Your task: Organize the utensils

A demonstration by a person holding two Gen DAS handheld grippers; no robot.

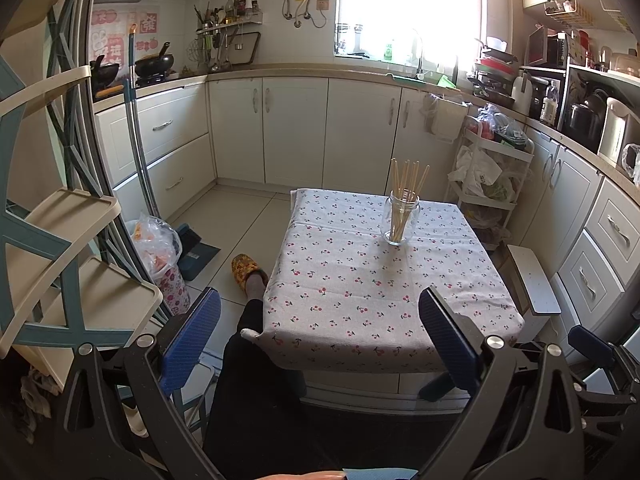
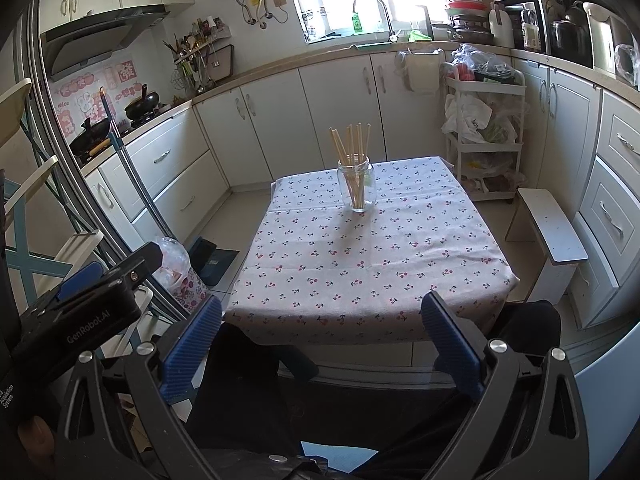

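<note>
A clear glass jar point(image 1: 401, 219) point(image 2: 356, 186) stands toward the far side of a small table covered with a cherry-print cloth point(image 1: 360, 280) point(image 2: 360, 256). Several wooden chopsticks point(image 1: 408, 178) point(image 2: 352, 142) stand upright in the jar, fanned out at the top. My left gripper point(image 1: 320, 340) is open and holds nothing, pulled back at the table's near edge. My right gripper point(image 2: 320, 344) is also open and empty, at the near edge, well short of the jar. The left gripper's body point(image 2: 80, 308) shows at the left of the right wrist view.
A person's dark-trousered legs point(image 1: 256, 380) and a slippered foot point(image 1: 250, 272) are at the table's near left. A white stool point(image 2: 548, 232) stands right of the table, a wire cart point(image 2: 484, 128) behind it. Cabinets ring the room; a bin bag point(image 1: 160, 248) and shelf rack point(image 1: 60, 240) stand left.
</note>
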